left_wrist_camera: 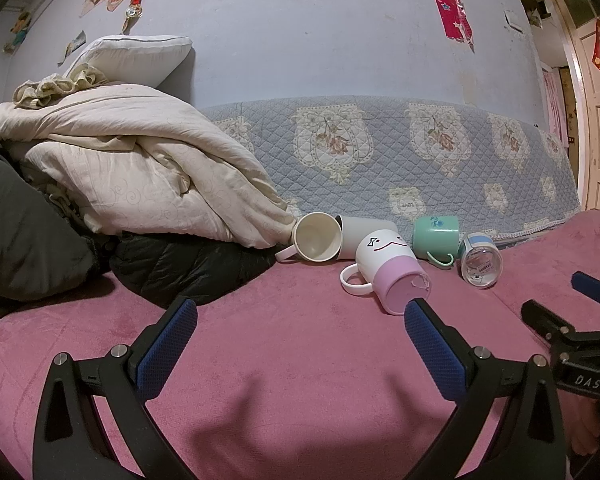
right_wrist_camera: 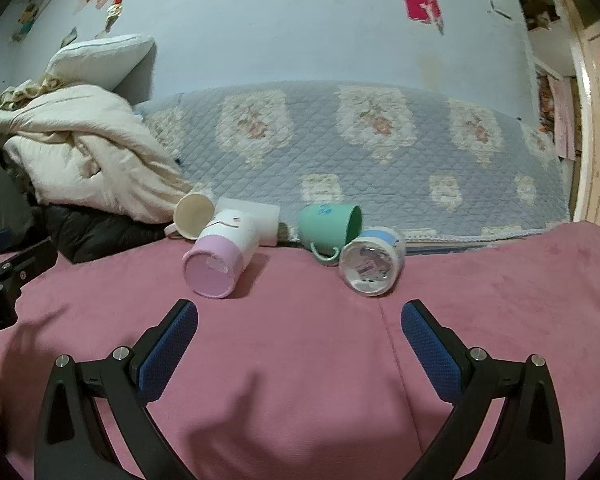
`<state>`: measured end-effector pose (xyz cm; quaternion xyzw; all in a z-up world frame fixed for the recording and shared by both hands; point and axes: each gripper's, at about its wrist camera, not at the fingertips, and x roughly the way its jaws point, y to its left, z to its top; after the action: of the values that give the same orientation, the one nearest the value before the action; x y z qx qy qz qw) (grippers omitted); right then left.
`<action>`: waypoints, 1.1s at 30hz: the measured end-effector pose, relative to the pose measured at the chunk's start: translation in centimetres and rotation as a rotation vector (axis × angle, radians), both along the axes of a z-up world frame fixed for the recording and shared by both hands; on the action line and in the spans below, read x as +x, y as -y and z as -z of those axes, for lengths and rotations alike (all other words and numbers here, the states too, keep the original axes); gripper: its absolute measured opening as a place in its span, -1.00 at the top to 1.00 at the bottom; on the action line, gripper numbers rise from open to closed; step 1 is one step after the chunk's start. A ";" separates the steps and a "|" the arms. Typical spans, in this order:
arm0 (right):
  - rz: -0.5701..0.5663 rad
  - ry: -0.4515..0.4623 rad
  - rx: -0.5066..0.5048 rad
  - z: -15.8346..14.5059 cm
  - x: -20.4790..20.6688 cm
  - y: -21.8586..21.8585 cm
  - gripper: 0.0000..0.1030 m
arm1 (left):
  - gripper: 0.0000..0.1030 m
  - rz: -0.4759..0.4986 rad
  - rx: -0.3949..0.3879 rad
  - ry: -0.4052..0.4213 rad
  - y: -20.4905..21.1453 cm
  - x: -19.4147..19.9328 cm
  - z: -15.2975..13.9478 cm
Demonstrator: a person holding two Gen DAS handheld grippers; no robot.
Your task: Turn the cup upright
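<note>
Nothing is upright yet: four cups lie on their sides on the pink velvety bed cover (right_wrist_camera: pixel 300 380), lined up near the blue quilted floral bedspread (right_wrist_camera: pixel 380 160) draped behind them.

Nearest the camera is the white ceramic mug with the pink lower band and a drawn face (left_wrist_camera: pixel 392 268), base pointing forward, handle out to the left in the left wrist view. Behind it sits a plain white mug (left_wrist_camera: pixel 318 242), its open mouth facing us, pressed against the heap of cream bedding (left_wrist_camera: pixel 140 168). Further right lies a mint-green mug (left_wrist_camera: pixel 436 236), handle down, and just beside it a clear glass cup with a blue label (left_wrist_camera: pixel 481 261), also tipped over.

The left gripper (left_wrist_camera: pixel 300 320) hovers above the cover with its jaws spread wide and holding nothing; its right blue pad overlaps the pink mug's base in the left view, though whether they touch I cannot tell. The right gripper (right_wrist_camera: pixel 300 320) is just as wide open and empty, short of the pink mug and the glass cup.

So the job looks barely started: no cup gripped, none lifted, none righted. My guess is the pink mug goes first. All the grasping and turning remains.
</note>
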<state>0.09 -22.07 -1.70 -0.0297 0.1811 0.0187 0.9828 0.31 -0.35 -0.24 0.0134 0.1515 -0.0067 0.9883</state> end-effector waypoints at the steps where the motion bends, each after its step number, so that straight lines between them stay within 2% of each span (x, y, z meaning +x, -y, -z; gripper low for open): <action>1: -0.006 -0.007 -0.007 -0.1 0.1 -0.2 -0.99 | -1.00 0.000 0.000 0.000 0.0 0.0 0.0; 4: -0.002 -0.004 0.002 -0.9 0.3 -0.5 -0.99 | -1.00 0.000 -0.002 0.002 0.0 0.0 0.0; 6: -0.010 -0.021 0.069 -1.9 0.8 -0.1 -0.99 | -1.00 0.001 -0.008 0.005 -0.2 -0.1 0.0; 9: -0.031 -0.104 0.232 -3.7 2.5 1.1 -0.99 | -1.00 0.000 -0.024 0.007 -0.5 0.0 0.1; 11: -0.054 -0.183 0.320 -5.0 4.3 1.6 -0.99 | -1.00 0.000 -0.037 0.007 -0.7 0.0 0.1; 13: -0.079 -0.247 0.366 -6.0 6.1 1.6 -0.99 | -1.00 -0.003 -0.041 0.007 -0.7 0.0 0.0; 17: -0.093 -0.480 0.435 -7.4 12.5 0.6 -0.99 | -1.00 -0.002 -0.029 0.013 -0.6 -0.1 -0.1; 20: -0.088 -0.631 0.380 -6.7 17.1 -1.5 -0.98 | -1.00 -0.002 -0.031 0.014 -0.7 -0.1 -0.1; 23: -0.069 -0.704 0.286 -5.1 20.7 -3.9 -0.93 | -1.00 -0.003 -0.048 0.011 -0.9 -0.1 -0.1; 25: -0.057 -0.746 0.255 -3.7 22.6 -5.3 -0.86 | -1.00 -0.005 -0.060 0.007 -1.1 0.0 0.0; 30: -0.045 -0.804 0.194 -1.2 25.3 -7.3 -0.85 | -1.00 -0.011 -0.083 -0.005 -1.6 0.2 0.1; 33: -0.019 -0.840 0.200 0.7 26.6 -7.5 -0.85 | -1.00 -0.010 -0.081 -0.010 -1.4 0.2 0.2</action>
<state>26.65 -14.59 -2.38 0.0744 0.5625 0.0559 0.8215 0.51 1.10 -0.40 -0.0276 0.1560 -0.0082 0.9873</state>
